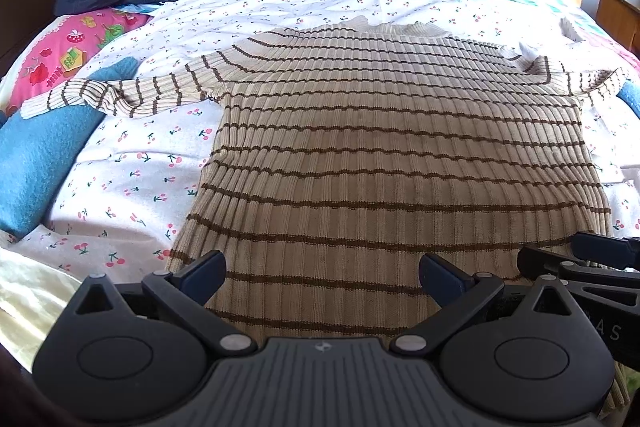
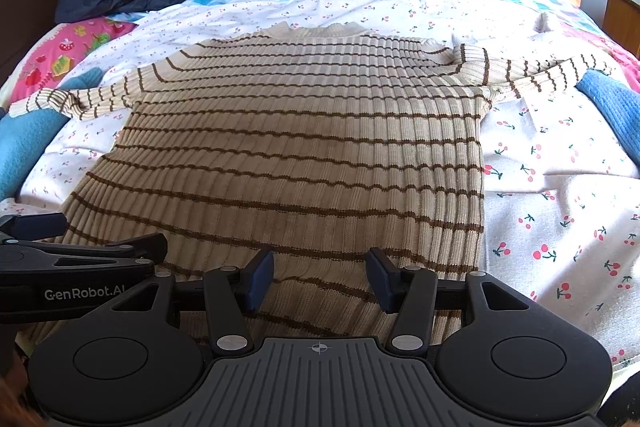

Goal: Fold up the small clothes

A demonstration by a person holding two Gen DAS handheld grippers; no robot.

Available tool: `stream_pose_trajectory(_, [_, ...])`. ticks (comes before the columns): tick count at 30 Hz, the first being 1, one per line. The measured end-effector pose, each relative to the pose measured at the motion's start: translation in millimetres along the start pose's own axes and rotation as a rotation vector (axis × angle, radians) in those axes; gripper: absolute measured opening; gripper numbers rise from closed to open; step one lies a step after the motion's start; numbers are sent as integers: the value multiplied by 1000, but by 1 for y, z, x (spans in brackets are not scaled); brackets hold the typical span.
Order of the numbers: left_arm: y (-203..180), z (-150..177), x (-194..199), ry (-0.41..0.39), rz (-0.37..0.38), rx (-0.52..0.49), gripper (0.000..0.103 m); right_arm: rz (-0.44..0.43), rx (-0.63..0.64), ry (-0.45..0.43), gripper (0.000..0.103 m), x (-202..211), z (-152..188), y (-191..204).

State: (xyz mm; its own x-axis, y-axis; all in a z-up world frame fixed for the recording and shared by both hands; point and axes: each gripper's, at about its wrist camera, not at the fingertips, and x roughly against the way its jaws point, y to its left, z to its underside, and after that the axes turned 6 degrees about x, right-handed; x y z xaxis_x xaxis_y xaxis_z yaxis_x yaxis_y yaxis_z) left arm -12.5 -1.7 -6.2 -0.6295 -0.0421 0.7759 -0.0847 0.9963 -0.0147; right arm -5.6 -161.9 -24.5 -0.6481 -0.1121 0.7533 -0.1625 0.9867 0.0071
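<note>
Cherry-print bedsheet (image 1: 132, 163) bears flat ribbed striped sweater (image 1: 392, 147); both grippers released, empty

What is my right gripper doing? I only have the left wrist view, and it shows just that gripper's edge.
Observer: The right gripper is open. The lower part of the striped sweater shows between its fingers, and nothing is pinched.
Operator: Where does the sleeve on that side end? It runs off my picture.
Observer: That sleeve lies stretched out to the right, and its cuff reaches a blue cloth.
Operator: And the bed beside that edge of the sweater?
Observer: The cherry-print sheet there has a raised crease about level with the sweater's middle.
</note>
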Motion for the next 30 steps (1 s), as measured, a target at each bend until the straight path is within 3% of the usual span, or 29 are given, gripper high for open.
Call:
stream_pose_trajectory(14, [-2,-1,2,-13,-9,-13,103,-1,-2,-3,51,0,-1,-1])
stream_pose_trajectory(21, [1,-15,12,-67,-14,-16,103,-20,-25,-35,51,10,-13,-10])
stream_pose_trajectory(25, [-7,-37,11,-100,13,-33,103,-28,-65,-66,51,15,-30,-30])
stream_pose_trajectory(30, [-39,-67,-3,-138,67,-95,103,29,-139,-99,51,7,-56,-80])
